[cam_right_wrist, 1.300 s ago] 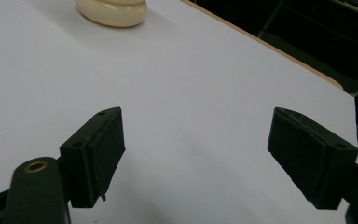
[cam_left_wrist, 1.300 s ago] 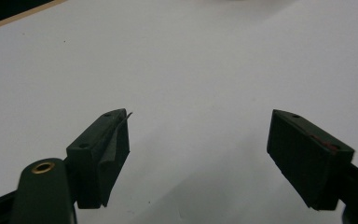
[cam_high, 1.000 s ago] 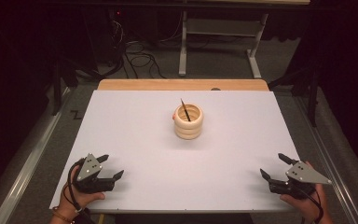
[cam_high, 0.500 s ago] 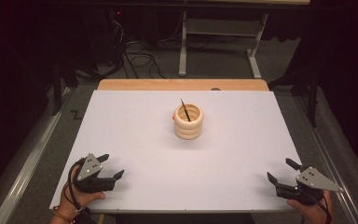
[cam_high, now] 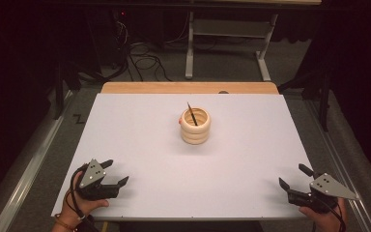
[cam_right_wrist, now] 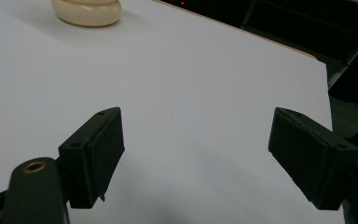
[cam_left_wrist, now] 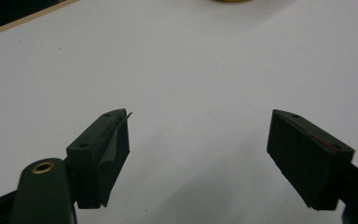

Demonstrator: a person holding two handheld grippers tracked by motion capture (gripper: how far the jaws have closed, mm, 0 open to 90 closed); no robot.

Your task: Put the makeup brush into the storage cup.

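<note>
Both pairs of jaws stand wide apart with nothing between them but bare white table (cam_high: 140, 145). The left gripper (cam_high: 115, 175) sits low over the near left corner, the right gripper (cam_high: 295, 177) over the near right corner, each held in a hand. Well ahead of both, between their lines of aim, stands the ring stack (cam_high: 195, 126), cream rings piled upright near the table's middle. A thin dark stick (cam_high: 192, 114) leans inside it, tilted.
</note>
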